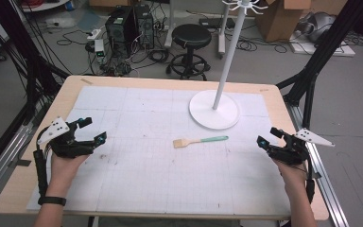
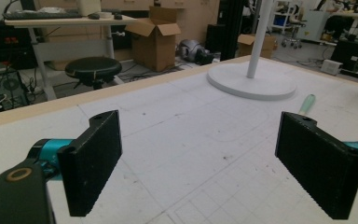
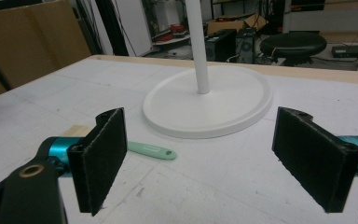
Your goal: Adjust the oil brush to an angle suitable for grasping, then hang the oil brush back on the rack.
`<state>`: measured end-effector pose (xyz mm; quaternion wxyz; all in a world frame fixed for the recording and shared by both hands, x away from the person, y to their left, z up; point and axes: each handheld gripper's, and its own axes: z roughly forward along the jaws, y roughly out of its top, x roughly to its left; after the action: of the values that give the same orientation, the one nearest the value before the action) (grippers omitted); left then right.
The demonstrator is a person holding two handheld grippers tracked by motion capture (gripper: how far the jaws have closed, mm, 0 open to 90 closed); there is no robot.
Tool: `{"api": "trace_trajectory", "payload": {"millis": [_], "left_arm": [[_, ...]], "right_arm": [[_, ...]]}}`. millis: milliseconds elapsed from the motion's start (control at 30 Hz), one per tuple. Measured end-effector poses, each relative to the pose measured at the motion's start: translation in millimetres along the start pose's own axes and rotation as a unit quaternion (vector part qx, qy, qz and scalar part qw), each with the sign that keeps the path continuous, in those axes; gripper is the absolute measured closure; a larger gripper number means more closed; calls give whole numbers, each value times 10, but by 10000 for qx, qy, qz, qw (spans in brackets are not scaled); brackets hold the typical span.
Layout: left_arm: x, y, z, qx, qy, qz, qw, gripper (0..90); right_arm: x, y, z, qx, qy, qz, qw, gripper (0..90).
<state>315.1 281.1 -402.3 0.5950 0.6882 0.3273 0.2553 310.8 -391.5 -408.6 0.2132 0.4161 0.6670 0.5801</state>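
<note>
A small brush [image 1: 199, 140] with a pale bristle head and a mint-green handle [image 3: 151, 151] lies flat near the middle of the white gridded mat. Its handle tip [image 2: 307, 103] peeks past a jaw in the left gripper view. My left gripper [image 1: 93, 129] is held at the mat's left side, open, with nothing between its jaws. My right gripper [image 1: 270, 136] is held at the mat's right edge, open and empty as well. Both point inward toward the brush, well apart from it.
A white stand with a round base [image 1: 214, 109] and a tall pole [image 1: 230, 52] rises just behind the brush. The wooden table [image 1: 66, 92] carries the white mat [image 1: 160, 179]. A black stool [image 1: 191, 36], boxes and cables sit on the floor beyond.
</note>
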Motion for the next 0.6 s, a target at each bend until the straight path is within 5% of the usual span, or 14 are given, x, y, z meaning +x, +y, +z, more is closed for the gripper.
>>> {"api": "trace_trajectory", "payload": {"millis": [367, 600], "left_arm": [[-10, 15, 9, 18, 6, 43, 10000, 153], [-40, 78, 84, 77, -171, 59, 9998, 151]], "right_arm": [[-2, 0, -1, 1, 13, 12, 10000, 159], [-2, -1, 5, 16, 39, 9, 10000, 158]]}}
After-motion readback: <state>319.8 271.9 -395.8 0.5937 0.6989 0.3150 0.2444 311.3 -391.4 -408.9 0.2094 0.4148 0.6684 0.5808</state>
